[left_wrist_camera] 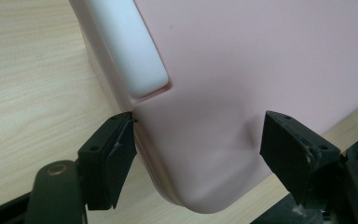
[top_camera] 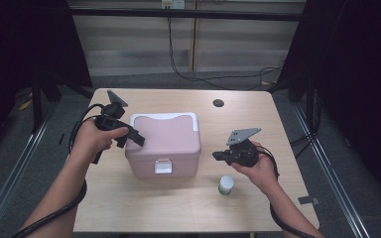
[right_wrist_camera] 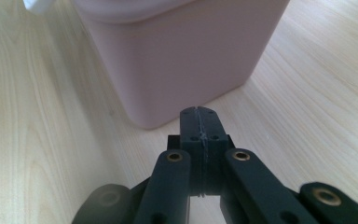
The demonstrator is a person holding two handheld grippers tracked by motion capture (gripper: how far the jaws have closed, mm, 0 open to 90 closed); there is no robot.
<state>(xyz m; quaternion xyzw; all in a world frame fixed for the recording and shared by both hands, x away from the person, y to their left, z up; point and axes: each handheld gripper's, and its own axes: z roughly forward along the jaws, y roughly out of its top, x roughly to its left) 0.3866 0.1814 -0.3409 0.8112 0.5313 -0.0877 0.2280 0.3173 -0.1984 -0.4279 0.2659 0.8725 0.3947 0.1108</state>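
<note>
A pink lidded box (top_camera: 166, 144) with a white handle (top_camera: 163, 117) and a white front latch (top_camera: 163, 166) stands mid-table. My left gripper (top_camera: 138, 139) reaches over its left side. In the left gripper view the left gripper (left_wrist_camera: 196, 144) is open, a rounded corner of the pink box (left_wrist_camera: 242, 70) lies between the jaws, and the white handle (left_wrist_camera: 130, 51) runs above. My right gripper (top_camera: 217, 156) hovers right of the box, pointing at it. In the right gripper view the right gripper (right_wrist_camera: 199, 116) is shut on nothing, facing the pink box (right_wrist_camera: 182, 51).
A small white jar (top_camera: 225, 184) with a green label stands on the wooden table (top_camera: 258, 124) just in front of my right hand. A dark round hole (top_camera: 218, 103) marks the table's far side. Black cables lie on the floor behind.
</note>
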